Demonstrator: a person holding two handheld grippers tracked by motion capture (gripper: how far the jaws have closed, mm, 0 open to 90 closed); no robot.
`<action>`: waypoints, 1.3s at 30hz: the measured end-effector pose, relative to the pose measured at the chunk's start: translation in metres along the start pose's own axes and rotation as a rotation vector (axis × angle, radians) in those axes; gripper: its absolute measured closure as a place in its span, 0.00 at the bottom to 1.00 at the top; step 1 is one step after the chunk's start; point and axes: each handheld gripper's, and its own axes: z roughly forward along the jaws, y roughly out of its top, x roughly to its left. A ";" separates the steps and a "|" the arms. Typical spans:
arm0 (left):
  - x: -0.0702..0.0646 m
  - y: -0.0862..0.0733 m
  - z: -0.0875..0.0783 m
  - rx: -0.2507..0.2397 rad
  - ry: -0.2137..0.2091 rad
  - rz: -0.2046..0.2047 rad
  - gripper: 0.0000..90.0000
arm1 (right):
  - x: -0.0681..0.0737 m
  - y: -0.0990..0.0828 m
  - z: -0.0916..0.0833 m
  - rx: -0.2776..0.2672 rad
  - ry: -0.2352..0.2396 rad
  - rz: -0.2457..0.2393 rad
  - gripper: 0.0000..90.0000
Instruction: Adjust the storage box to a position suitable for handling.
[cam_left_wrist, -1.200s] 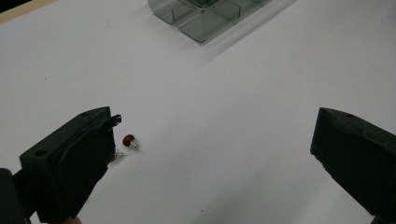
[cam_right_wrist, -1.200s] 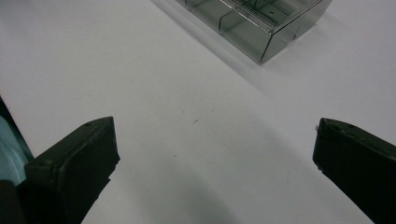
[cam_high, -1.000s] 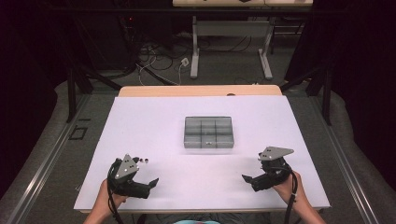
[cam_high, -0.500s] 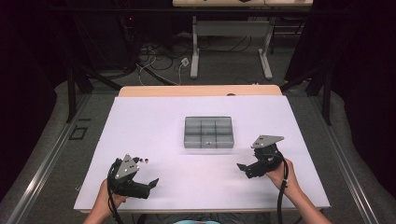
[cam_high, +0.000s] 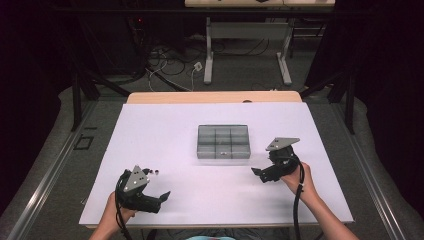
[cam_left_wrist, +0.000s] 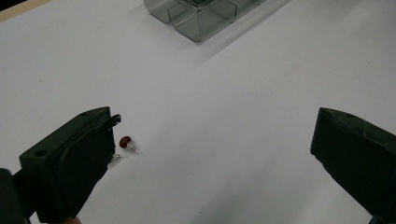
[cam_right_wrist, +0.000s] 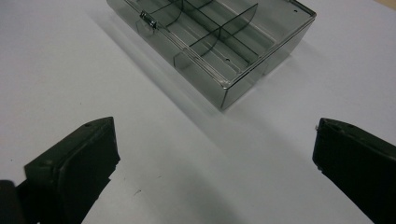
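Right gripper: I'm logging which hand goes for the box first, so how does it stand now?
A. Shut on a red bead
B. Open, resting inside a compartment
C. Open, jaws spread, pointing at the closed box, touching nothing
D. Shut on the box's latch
C: in the right gripper view the right gripper has its jaws wide apart over bare table, with the closed box ahead and apart from them.

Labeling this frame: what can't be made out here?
- Small parts by the left tool, high view: too small to identify.
- Same parts, left gripper view: a red piece shows; the tool's own jaw hides the rest.
- Box contents, right gripper view: smoked plastic, top edge cuts it off.
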 end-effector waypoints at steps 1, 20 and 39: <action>0.000 0.000 0.000 0.001 0.000 0.000 0.00 | -0.002 0.002 -0.001 0.014 0.006 0.001 0.00; 0.000 0.001 0.000 0.015 -0.002 0.003 0.00 | -0.029 0.017 0.010 -0.047 -0.087 0.065 0.62; 0.001 0.000 0.000 0.014 0.004 0.001 0.00 | -0.050 0.032 0.059 0.034 -0.129 0.133 1.00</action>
